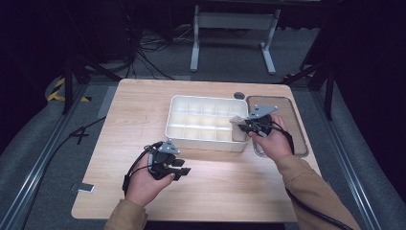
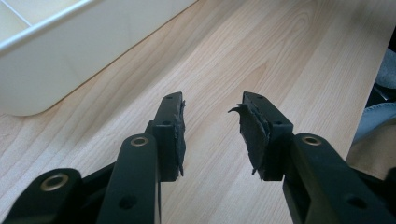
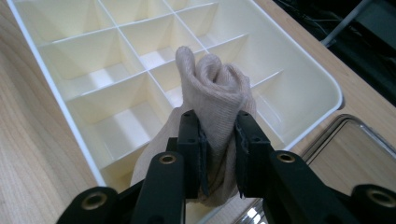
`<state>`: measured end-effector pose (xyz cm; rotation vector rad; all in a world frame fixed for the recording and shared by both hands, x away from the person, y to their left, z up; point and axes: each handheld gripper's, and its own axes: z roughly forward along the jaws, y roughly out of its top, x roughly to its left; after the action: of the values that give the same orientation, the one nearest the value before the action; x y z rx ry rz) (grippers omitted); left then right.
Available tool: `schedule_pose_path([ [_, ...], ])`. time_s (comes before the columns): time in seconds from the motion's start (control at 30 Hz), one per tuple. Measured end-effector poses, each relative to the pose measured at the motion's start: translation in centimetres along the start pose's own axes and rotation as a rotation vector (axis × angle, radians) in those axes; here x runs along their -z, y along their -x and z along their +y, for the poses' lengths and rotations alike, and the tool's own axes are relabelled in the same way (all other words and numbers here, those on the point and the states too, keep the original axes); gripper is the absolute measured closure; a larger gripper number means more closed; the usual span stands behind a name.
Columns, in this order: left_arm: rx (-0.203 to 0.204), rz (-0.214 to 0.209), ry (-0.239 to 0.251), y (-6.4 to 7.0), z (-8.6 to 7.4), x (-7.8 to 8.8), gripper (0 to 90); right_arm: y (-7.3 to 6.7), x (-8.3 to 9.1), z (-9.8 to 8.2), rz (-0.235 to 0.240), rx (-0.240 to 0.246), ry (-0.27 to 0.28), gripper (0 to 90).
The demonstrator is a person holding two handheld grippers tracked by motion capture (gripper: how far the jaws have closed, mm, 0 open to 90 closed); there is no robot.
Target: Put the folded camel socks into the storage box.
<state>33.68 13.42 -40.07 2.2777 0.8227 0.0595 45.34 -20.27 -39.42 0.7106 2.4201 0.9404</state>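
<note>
Right gripper: jaws pinch a rolled beige sock at its lower half; the loose top bulges above the pads, centre of the right gripper view.
Sock position: in the high view it hangs at the right end of the divided tray, over the near-right compartments, right of centre in that frame.
Left gripper: jaws spread with nothing between them, over bare table at lower centre of the high view; the tray's corner sits at upper left of its own view.
Pad wear: the left gripper's pads look frayed and peeling at the edges; likely a weaker hold if it has to grab fabric.
Risk, unrolling: the grip is low on the roll, so the free top could loosen and flop open on release.
Risk, straddling: the sock seems wider than one cell, so it may settle across a divider instead of inside one compartment.
Risk, snag: knit fabric could cling to rough pads and lift back out as the jaws part.
Risk, tray shift: nothing steadies the tray; a push could slide it toward the clear lid lying just beside it at right.
</note>
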Motion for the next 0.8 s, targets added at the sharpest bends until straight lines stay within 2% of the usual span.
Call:
schedule_pose_path([
  [0.1,0.0,-0.002,0.0,0.0,0.0,0.0,60.4,-0.2,-0.3,-0.1,0.006,0.001,-0.009,74.6],
  [0.27,0.008,-0.002,0.009,0.0,0.0,0.0,60.3,-0.3,-0.7,-0.4,0.03,-0.027,-0.042,72.8],
  [0.6,0.002,-0.003,-0.002,0.0,0.0,0.0,60.3,-0.4,-1.2,-0.6,0.058,-0.083,-0.118,69.6],
  [0.8,0.003,-0.004,-0.001,0.0,0.0,-0.1,60.2,-0.5,-1.6,-0.5,0.079,-0.075,-0.17,69.3],
])
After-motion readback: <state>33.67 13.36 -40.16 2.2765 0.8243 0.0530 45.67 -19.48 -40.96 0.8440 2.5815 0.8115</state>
